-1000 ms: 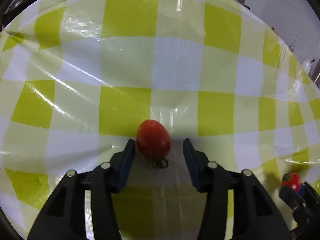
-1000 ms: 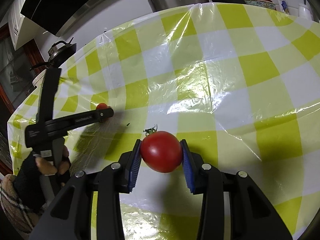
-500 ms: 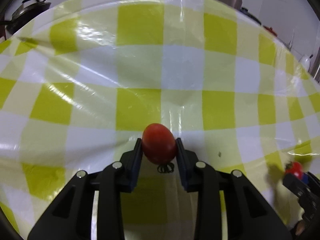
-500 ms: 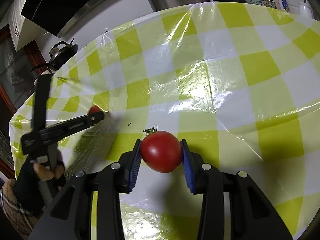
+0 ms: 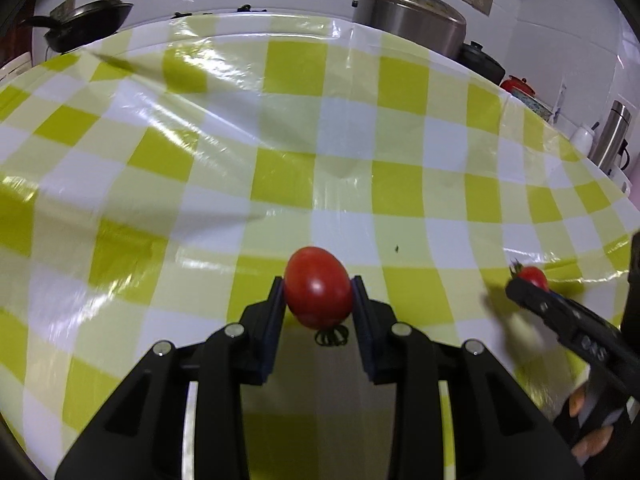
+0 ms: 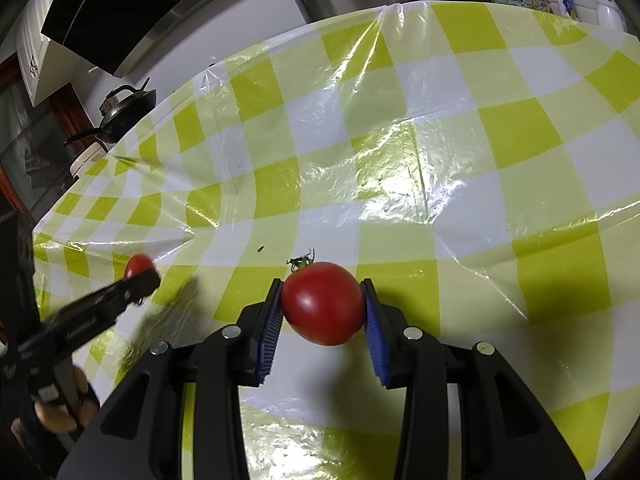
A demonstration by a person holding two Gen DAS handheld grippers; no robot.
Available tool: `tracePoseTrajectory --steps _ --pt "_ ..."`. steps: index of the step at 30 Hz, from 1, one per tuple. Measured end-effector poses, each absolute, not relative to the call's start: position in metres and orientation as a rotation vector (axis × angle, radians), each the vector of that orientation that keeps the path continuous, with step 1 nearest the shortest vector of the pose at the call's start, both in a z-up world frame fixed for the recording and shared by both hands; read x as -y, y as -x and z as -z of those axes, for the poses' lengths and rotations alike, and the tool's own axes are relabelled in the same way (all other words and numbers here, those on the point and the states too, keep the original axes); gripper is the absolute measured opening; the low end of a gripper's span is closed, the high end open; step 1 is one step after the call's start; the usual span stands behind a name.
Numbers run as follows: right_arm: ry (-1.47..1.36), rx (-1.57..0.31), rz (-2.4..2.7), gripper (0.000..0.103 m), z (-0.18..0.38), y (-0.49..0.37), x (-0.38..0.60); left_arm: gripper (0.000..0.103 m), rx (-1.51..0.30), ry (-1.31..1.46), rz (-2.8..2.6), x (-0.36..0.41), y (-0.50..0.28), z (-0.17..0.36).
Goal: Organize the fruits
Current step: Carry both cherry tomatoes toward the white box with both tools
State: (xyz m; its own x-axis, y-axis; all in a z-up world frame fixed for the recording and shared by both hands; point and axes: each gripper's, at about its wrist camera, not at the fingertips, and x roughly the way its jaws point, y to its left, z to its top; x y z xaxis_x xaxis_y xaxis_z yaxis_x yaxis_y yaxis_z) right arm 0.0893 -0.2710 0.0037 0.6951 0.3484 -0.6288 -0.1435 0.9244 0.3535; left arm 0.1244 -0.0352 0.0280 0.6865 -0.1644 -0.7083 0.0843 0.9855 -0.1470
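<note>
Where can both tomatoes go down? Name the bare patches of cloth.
Nearly all the checked tablecloth is bare: the wide middle ahead of both grippers, up to the far edge by the steel pot. Tightest is between the left tomato and right tomato, where a loose calyx lies.

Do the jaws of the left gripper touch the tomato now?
Touching. The left wrist view shows the left gripper with both jaws pressed against the sides of the tomato, with no gap.

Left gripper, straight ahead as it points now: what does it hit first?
Probably just the bare checked tablecloth. The left gripper is shut on a tomato, nothing else lies ahead before the table's far edge; depth is unclear.
</note>
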Motion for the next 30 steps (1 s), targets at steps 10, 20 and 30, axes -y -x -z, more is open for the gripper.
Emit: tracePoseTrajectory --steps 10,20,30 --pt "-0.295 -0.764 -0.302 0.039 -0.004 -0.089 0.271 0.033 -0.786 0.084 0.104 0.023 -0.061 -0.022" --pt "-0.350 -0.785 -0.327 0.039 -0.009 -0.058 0.265 0.033 -0.740 0.036 0.097 0.002 0.006 -0.040" --pt "-0.214 -0.779 -0.458 0.039 -0.038 0.019 0.197 0.033 -0.718 0.029 0.060 -0.023 0.057 -0.044"
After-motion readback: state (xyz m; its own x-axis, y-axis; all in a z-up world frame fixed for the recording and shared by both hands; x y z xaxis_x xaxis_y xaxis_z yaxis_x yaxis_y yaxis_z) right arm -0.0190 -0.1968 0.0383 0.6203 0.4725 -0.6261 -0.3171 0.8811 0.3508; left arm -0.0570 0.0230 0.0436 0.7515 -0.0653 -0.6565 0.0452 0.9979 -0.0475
